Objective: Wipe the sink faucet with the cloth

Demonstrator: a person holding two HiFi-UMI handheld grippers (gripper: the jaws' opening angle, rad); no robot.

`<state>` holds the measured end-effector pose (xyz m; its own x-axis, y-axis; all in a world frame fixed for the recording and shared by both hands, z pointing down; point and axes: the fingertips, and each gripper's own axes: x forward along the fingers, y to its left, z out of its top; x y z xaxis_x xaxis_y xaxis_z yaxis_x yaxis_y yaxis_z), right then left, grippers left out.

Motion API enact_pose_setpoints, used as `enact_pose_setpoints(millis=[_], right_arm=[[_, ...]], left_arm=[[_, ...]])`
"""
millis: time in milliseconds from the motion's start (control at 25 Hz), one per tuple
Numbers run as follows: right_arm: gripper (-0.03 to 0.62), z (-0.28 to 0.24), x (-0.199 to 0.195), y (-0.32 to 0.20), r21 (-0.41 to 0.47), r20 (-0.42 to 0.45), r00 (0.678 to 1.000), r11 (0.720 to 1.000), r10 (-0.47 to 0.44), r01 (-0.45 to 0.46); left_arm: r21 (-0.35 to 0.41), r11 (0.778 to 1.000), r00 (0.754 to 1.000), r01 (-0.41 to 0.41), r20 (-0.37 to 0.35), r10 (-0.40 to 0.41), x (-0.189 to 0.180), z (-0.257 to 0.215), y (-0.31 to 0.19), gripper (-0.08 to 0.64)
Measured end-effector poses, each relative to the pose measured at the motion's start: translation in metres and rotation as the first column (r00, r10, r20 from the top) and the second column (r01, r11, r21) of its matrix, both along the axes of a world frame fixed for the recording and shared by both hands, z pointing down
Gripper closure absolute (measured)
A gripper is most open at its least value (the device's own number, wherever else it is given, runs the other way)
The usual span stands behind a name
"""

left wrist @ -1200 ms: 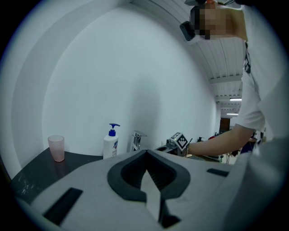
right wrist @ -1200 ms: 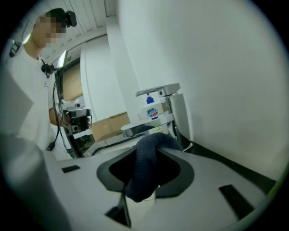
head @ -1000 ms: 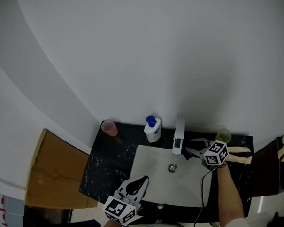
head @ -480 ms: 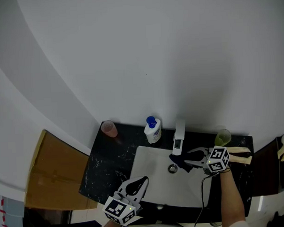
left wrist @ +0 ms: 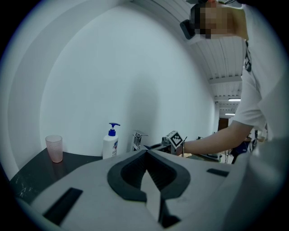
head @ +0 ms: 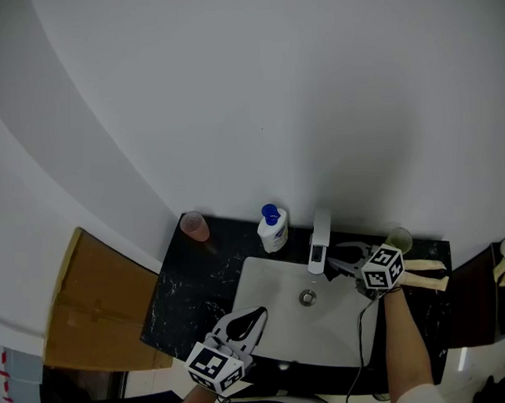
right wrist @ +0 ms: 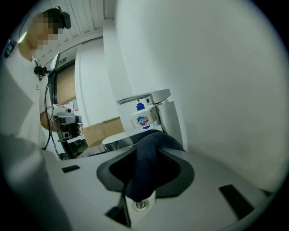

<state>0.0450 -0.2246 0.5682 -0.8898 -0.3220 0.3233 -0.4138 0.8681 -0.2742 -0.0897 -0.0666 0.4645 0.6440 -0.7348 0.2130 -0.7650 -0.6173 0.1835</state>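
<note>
Dark marbled bench (head: 190, 291), with a white sink (head: 265, 309) set in its middle. Along the far edge, left to right: pink cup (head: 194, 226) upright at the corner; soap bottle (head: 272, 229) upright; faucet (head: 319, 243) behind the sink; green cup (head: 398, 239) far right.

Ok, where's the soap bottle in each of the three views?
Head view: soap bottle at the back of the dark counter, just left of the faucet.
Left gripper view: left of centre, left of the faucet.
Right gripper view: near centre, below the faucet.
Shared landmark: the faucet.
</note>
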Motion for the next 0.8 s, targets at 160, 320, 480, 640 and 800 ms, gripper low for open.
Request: enact_pose_setpoints(millis=[160, 320, 480, 640, 800], right_arm=[[0.473, 0.000, -0.012, 0.042, -0.074, 0.065, 0.986, 0.985, -0.154, 0.158], [0.472, 0.004, -0.010, 0.077, -0.146, 0.101, 0.958, 0.949, -0.267, 0.280], [0.473, 0.013, 0.005, 0.045, -0.103, 0.017, 0.991, 0.985, -0.135, 0.136], [0.472, 0.004, 0.009, 0.003, -0.034, 0.014, 1.000, 0.999, -0.002, 0.003], [0.474, 0.005, -0.001, -0.008, -0.031, 0.018, 1.000, 0.999, 0.010, -0.010]], left_arm=[[0.010, 1.000, 1.000, -0.015, 0.004, 0.015, 0.004, -0.001, -0.007, 0.558], [0.015, 0.999, 0.999, -0.042, 0.008, 0.042, 0.013, 0.001, -0.016, 0.558], [0.012, 0.996, 0.996, -0.091, 0.007, 0.091, 0.031, 0.005, -0.024, 0.558], [0.014, 0.991, 0.991, -0.136, 0.012, 0.136, 0.052, 0.004, -0.028, 0.558], [0.018, 0.983, 0.983, -0.182, 0.027, 0.181, 0.068, 0.002, -0.026, 0.558]])
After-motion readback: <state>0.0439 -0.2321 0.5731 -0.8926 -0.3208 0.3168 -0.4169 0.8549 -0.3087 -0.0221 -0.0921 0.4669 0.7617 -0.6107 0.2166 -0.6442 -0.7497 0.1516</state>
